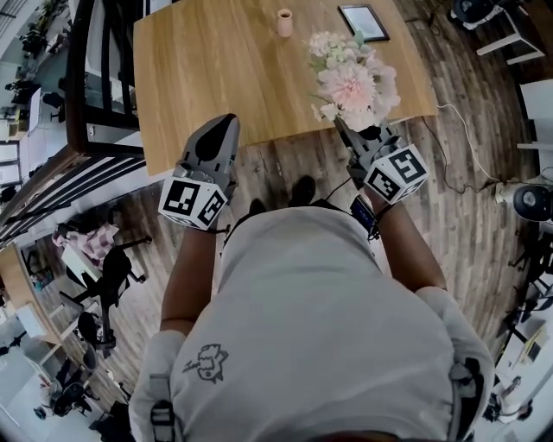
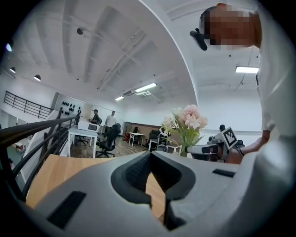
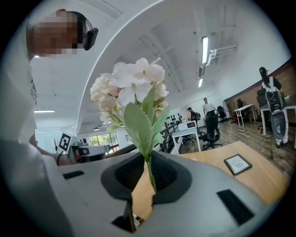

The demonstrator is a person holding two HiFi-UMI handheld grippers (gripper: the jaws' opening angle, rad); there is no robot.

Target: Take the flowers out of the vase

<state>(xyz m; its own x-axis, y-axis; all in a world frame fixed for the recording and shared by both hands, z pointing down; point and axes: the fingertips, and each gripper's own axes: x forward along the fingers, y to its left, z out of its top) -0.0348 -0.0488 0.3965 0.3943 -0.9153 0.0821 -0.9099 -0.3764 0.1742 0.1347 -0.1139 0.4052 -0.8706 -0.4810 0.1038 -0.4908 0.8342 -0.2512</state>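
The right gripper [image 1: 346, 131] clamps the green stems of the pink and white flowers [image 1: 350, 79] at upper right of the head view, over the wooden table [image 1: 216, 78] edge. The small pink vase [image 1: 284, 22] stands well apart at top centre, near a framed sheet [image 1: 364, 22] whose print is too small to read. The left gripper [image 1: 226, 123], left of centre, has its jaws together on nothing

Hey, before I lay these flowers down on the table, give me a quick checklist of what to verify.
1. Flowers out of the vase: ok, well apart from it.
2. Right tool clamped on the stem: ok.
3. Left tool empty, jaws together: ok.
4. Vase upright: ok.
5. Bare table to lay them on: ok.
6. Grip firm enough not to slip: cannot tell.
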